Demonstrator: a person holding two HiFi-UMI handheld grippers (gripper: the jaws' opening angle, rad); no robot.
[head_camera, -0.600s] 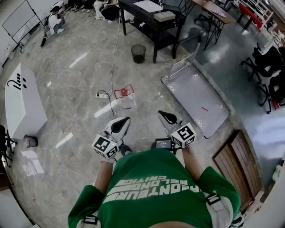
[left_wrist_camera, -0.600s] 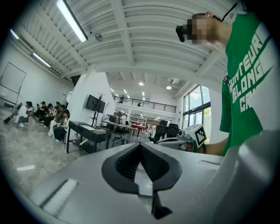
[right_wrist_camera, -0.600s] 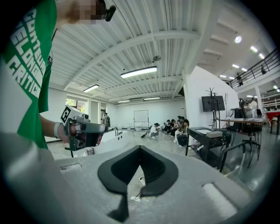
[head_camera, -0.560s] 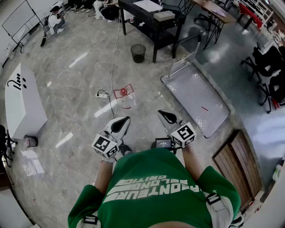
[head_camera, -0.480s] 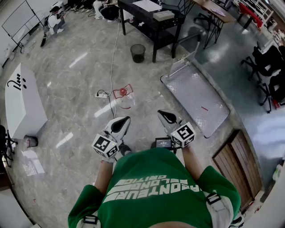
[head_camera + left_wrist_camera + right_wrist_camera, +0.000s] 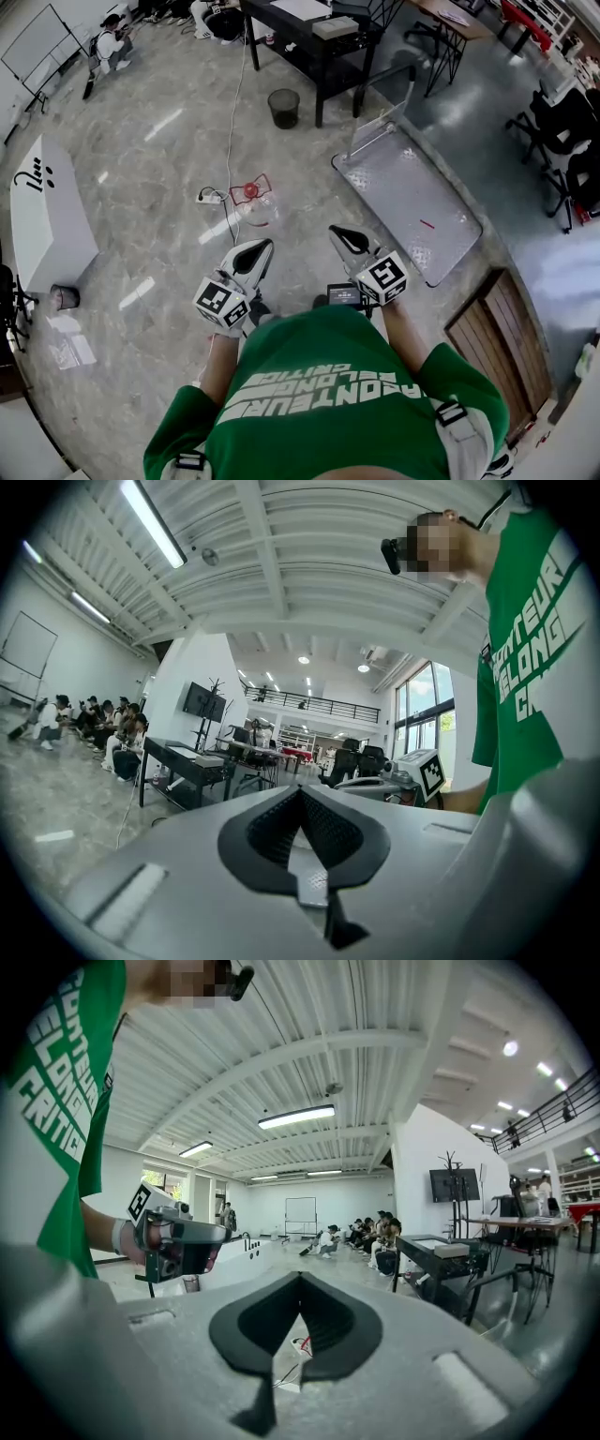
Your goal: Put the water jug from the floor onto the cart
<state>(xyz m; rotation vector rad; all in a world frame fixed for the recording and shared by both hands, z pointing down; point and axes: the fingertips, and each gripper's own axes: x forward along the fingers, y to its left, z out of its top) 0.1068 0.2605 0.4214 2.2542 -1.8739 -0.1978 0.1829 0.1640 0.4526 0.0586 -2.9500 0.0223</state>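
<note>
The pale marble floor filled most of the head view. The flat, metal-decked cart rested on it at the right, with its handle at the end nearer the black table at the top. A long white block stood at the left edge. The person's green shirt occupied the lower frame. A dark waste bin stood on the floor just before the table. The water jug, clear with a red top, stood on the floor left of the cart and apart from it, near a white power strip. The left gripper and right gripper were held side by side in front of the person, short of the jug and not touching it. Each gripper's own view showed its jaws closed together with nothing between them.
</note>
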